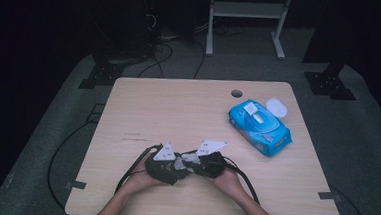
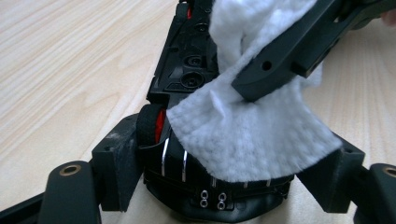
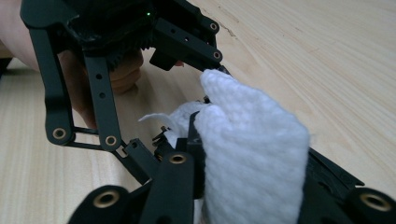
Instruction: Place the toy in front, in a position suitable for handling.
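Observation:
Near the table's front edge the two grippers meet tip to tip. My left gripper (image 1: 173, 170) (image 2: 224, 186) is shut on a black object with red parts (image 2: 187, 70), which spans the whole gap between its jaws. A white wipe (image 1: 182, 162) (image 2: 252, 135) lies draped over that object. My right gripper (image 1: 192, 163) (image 3: 261, 196) is shut on the wipe (image 3: 252, 149), and a thick fold of it fills the space between the jaws. One right-gripper finger (image 2: 289, 51) presses the wipe against the object. The left gripper's black linkage (image 3: 93, 93) and a hand stand close behind.
A blue pack of wet wipes (image 1: 260, 127) lies at the table's right, its white lid (image 1: 277, 107) flipped open behind it. A round cable hole (image 1: 236, 94) is near the far edge. Cables trail off the wooden table (image 1: 178, 107) at the front.

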Demonstrator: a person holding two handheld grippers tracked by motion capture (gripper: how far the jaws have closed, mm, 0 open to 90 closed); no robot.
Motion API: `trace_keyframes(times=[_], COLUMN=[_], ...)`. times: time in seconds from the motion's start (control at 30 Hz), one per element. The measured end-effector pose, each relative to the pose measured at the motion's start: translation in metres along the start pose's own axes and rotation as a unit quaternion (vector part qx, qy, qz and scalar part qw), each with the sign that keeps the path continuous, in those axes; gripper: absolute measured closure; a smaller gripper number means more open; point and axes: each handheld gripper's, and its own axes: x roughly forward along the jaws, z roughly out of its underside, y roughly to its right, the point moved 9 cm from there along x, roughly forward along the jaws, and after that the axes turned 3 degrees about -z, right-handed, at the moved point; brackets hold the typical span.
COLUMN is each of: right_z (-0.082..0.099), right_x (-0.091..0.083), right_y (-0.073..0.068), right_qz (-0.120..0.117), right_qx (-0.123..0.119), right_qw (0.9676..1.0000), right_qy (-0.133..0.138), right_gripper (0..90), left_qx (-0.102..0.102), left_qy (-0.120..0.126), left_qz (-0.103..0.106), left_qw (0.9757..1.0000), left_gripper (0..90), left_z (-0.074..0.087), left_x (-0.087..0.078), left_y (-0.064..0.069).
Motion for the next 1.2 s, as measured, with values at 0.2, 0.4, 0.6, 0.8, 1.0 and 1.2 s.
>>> trace_keyframes(times=[0.2,0.4,0.6,0.8,1.0,1.2], right_z=[-0.002,-0.003,0.015,0.016,-0.007,-0.012], right_x=[-0.017,-0.039,-0.049,-0.039,-0.011,0.001], right_y=[0.011,0.020,0.024,0.024,0.005,-0.002], right_qz=[0.015,0.040,0.064,0.057,0.015,0.003], right_qx=[0.010,0.019,0.029,0.038,0.028,0.006], right_qw=[0.9998,0.9990,0.9975,0.9975,0.9995,1.0000], right_qy=[-0.011,0.007,-0.009,-0.015,-0.005,0.002], right_gripper=[44.3,39.3,72.2,81.5,82.0,82.1], left_qx=[0.000,0.002,0.004,0.010,0.014,0.017], left_qy=[0.001,0.001,0.003,0.001,-0.006,-0.008], left_qz=[-0.001,-0.001,-0.004,-0.005,-0.004,-0.006], left_qw=[1.0000,1.0000,1.0000,0.9999,0.9999,0.9998], left_gripper=[23.6,23.6,23.6,23.9,23.9,23.9], left_z=[-0.001,-0.001,-0.002,-0.004,-0.003,-0.001], left_x=[0.000,0.000,-0.001,-0.001,-0.001,-0.001], left_y=[0.000,0.000,0.001,0.001,0.001,0.001])
